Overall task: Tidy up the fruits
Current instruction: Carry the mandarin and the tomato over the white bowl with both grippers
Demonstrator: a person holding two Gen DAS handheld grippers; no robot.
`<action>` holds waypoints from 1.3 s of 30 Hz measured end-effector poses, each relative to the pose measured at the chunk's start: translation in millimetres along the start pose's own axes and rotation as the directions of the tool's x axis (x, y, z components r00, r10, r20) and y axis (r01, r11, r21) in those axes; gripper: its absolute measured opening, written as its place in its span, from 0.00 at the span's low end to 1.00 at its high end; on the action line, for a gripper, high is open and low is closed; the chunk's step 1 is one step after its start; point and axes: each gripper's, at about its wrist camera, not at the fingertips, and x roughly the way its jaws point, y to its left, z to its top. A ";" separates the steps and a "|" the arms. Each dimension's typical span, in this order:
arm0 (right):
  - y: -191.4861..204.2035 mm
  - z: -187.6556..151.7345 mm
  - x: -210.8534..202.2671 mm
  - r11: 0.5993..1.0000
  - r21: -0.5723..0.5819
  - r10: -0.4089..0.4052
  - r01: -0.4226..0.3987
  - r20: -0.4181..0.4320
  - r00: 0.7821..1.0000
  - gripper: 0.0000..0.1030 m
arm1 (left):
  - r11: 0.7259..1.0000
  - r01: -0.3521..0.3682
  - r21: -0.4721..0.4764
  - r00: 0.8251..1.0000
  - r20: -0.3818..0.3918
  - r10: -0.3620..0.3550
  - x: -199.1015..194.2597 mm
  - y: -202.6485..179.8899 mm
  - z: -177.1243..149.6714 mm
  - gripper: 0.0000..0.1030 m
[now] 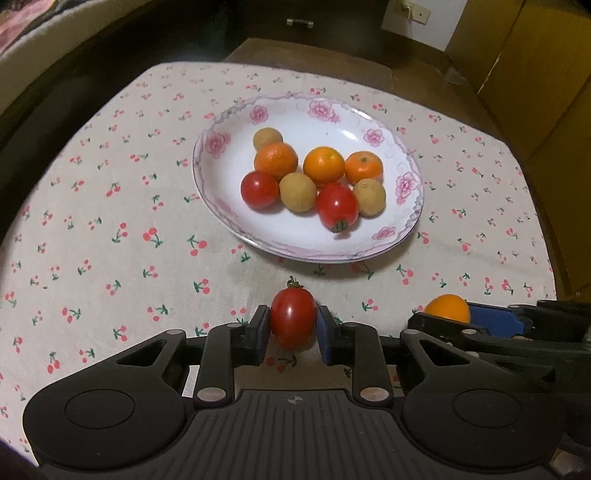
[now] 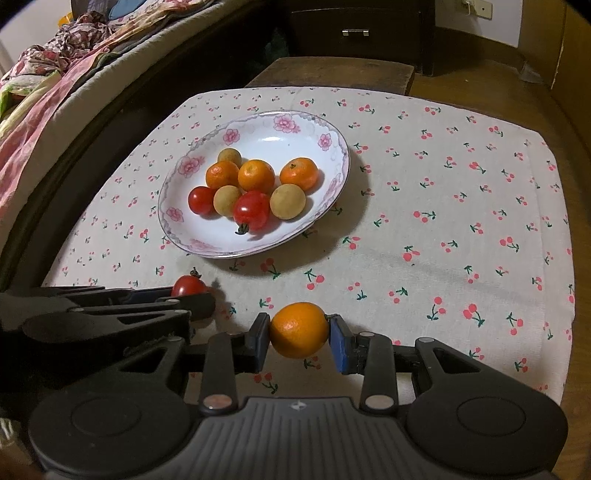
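Now both grippers tilt down w/ fruit clamped.

A home bedroom: bed (image 2: 55,74), cherry-print tablecloth (image 2: 443,221).

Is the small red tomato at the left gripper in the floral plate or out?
Out: the small red tomato sits clamped in the left gripper, short of the floral plate.

bed (image 2: 55,85) left | dark drawer cabinet (image 2: 354,33) behind | wooden floor (image 2: 480,85) | white wall (image 2: 480,18)
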 end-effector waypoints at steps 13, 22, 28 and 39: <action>16.8 16.5 -0.3 0.999 -0.032 0.005 -0.004 0.029 1.000 0.34 | 1.000 0.011 -0.008 0.999 0.043 -0.011 -15.9 9.5 7.9 0.29; 20.0 24.7 0.2 1.000 -0.029 0.012 -0.011 0.040 0.999 0.34 | 1.000 0.015 -0.021 0.999 0.043 -0.014 -15.0 19.1 13.8 0.32; 6.5 21.0 1.2 1.000 0.004 -0.003 0.003 0.033 0.999 0.34 | 0.998 0.040 -0.054 0.999 0.026 -0.039 -4.9 15.0 17.1 0.38; -2.7 18.8 1.9 1.000 0.022 -0.005 0.004 0.029 1.000 0.34 | 0.999 0.004 -0.032 1.000 -0.007 -0.004 17.0 7.8 17.8 0.37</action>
